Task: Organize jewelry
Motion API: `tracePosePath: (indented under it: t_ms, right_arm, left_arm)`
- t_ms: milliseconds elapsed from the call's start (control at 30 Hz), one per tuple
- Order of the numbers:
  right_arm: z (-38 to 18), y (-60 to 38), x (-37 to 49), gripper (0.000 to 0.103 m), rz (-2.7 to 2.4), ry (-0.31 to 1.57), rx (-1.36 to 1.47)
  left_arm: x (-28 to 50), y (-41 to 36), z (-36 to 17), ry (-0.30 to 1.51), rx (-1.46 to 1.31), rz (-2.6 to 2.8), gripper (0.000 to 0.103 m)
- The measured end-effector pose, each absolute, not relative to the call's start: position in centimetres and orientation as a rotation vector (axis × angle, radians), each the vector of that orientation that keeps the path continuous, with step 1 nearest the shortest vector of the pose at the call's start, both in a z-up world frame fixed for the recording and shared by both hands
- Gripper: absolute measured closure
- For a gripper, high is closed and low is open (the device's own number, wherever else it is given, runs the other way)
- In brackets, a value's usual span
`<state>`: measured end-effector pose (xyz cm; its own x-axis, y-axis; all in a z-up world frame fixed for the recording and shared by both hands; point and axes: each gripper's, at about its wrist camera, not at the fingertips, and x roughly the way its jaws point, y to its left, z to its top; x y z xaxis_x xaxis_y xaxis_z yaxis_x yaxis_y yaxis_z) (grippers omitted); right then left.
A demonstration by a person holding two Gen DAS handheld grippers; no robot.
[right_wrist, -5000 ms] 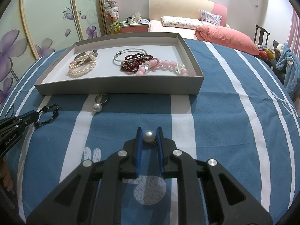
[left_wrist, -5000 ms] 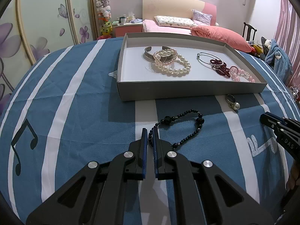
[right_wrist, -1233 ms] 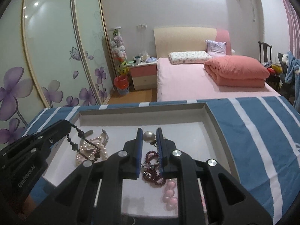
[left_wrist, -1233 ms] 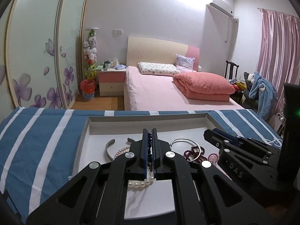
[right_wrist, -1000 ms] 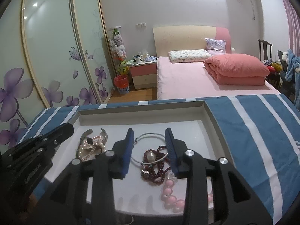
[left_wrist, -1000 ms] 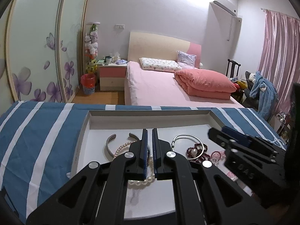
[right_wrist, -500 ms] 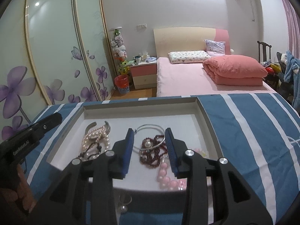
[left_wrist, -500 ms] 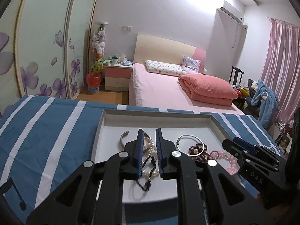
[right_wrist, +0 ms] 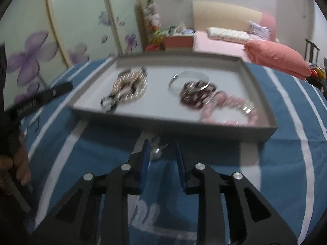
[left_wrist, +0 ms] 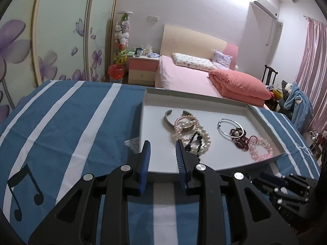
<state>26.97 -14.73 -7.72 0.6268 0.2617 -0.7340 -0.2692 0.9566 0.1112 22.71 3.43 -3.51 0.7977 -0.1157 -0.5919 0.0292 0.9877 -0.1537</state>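
Observation:
A grey tray [left_wrist: 263,162] [right_wrist: 173,126] on the blue striped cloth holds a silver cuff [left_wrist: 168,118], white pearl bracelets [left_wrist: 204,136], a black bead bracelet [left_wrist: 194,140] on the pearls, a silver hoop [left_wrist: 227,127], dark red beads with a pearl piece [left_wrist: 238,137] and a pink bead bracelet [left_wrist: 260,148]. My left gripper [left_wrist: 162,153] is open and empty, before the tray's near left corner. My right gripper [right_wrist: 161,150] is open and empty above a pearl ring [right_wrist: 156,153] on the cloth in front of the tray. The right wrist view is blurred.
The blue and white striped cloth [left_wrist: 61,122] has room left of the tray. The right gripper's body [left_wrist: 286,194] sits low at the right in the left wrist view. The left gripper [right_wrist: 40,98] shows at the left in the right wrist view. A pink bed [left_wrist: 204,75] stands behind.
Both grippers let go of their jewelry in the tray and opened. The black bead bracelet now lies on the pearls. Both grippers have drawn back; the right one has dropped toward the ring.

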Motion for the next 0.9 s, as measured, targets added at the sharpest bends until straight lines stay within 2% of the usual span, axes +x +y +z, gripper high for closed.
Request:
tracePosePath:
  t_ms: [533, 900]
  right_arm:
    - [-8.6, -13.7, 27.6, 0.087, 0.287, 0.888, -0.085]
    - [-8.7, -19.8, 26.7, 0.088, 0.121, 0.893, -0.02]
  left_arm:
    - [21.7, 2.1, -3.9, 0.659, -0.122, -0.111, 0.076]
    - [20.3, -4.0, -4.4, 0.743, -0.051, -0.281, 0.076]
